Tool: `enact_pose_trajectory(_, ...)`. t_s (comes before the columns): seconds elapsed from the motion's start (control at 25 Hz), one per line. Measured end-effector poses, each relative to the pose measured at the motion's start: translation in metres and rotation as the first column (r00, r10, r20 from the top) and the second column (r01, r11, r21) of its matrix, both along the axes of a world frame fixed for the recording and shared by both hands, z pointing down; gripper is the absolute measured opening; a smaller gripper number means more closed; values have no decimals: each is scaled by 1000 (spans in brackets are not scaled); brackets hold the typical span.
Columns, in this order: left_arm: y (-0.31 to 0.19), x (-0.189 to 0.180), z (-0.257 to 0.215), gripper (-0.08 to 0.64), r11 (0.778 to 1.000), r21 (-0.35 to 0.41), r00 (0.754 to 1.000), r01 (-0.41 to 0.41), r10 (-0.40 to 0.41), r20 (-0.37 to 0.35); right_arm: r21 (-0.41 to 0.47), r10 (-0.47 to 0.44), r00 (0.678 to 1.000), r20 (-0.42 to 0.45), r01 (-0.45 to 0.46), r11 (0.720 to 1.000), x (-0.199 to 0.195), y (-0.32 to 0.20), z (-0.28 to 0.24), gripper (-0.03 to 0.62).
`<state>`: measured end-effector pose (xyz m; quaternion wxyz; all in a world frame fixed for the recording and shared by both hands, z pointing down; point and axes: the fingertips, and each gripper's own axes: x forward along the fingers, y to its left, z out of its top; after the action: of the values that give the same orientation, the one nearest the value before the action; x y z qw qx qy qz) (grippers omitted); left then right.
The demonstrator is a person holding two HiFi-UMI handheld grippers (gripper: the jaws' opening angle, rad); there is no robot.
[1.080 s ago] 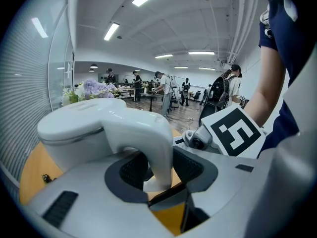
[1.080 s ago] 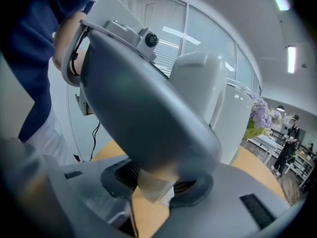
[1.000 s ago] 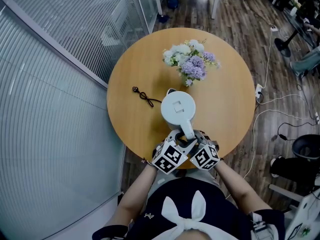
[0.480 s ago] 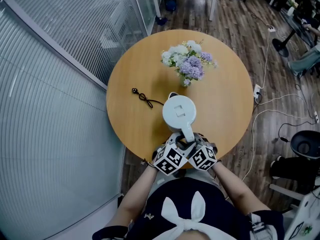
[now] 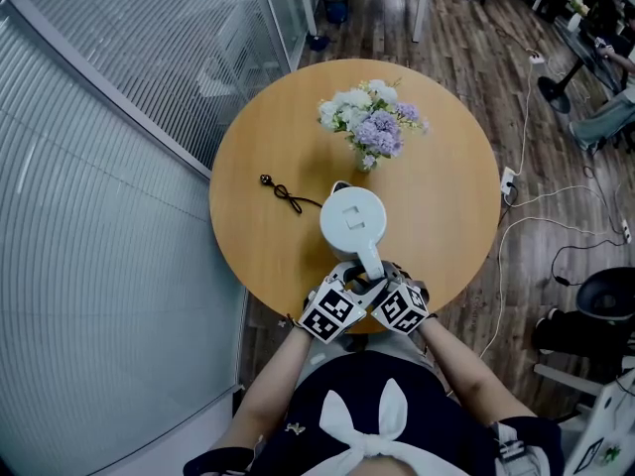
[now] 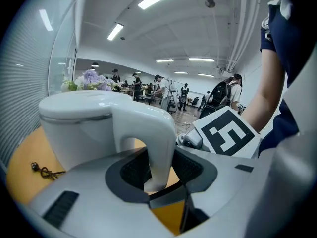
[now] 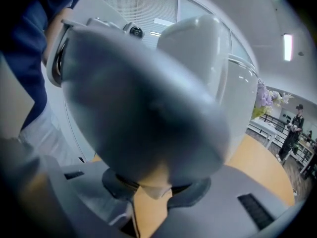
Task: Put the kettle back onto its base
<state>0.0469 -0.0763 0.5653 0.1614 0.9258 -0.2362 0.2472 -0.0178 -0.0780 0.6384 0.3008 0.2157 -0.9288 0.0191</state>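
Observation:
A white kettle [image 5: 351, 216] stands on the round wooden table [image 5: 442, 201], its handle [image 5: 370, 262] pointing at me. Whatever is beneath it is hidden; a black cord [image 5: 288, 196] runs out from under its left side. My left gripper [image 6: 159, 175] is shut on the handle [image 6: 158, 133], with a dark pad against each side. My right gripper [image 7: 151, 192] sits close beside it at the same handle. Its jaws are closing; a pale tip shows between the pads, and I see no pad pressing on it. A blurred grey shape [image 7: 143, 113] covers most of that view.
A vase of white and purple flowers [image 5: 372, 122] stands behind the kettle. The cord ends in a plug [image 5: 266, 178] on the table's left. The grippers are at the near table edge [image 5: 298, 300]. A ribbed glass wall [image 5: 119, 167] runs along the left; cables [image 5: 556, 221] lie on the floor at right.
The kettle and both grippers stay where they were. Only the head view has shifted slightly.

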Motion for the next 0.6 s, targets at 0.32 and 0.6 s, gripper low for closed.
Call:
enact_pose_trajectory(0.32,2,0,1,164,1000,-12,1000,-8,8,-2,-82,35,999,40,-32,996,1,0,-1,130)
enact_pose_trajectory(0.6,6,-2,17,163,1000,-19,998,-20,21,59,-149,72,996,55,-63,987,8,7,-4,181)
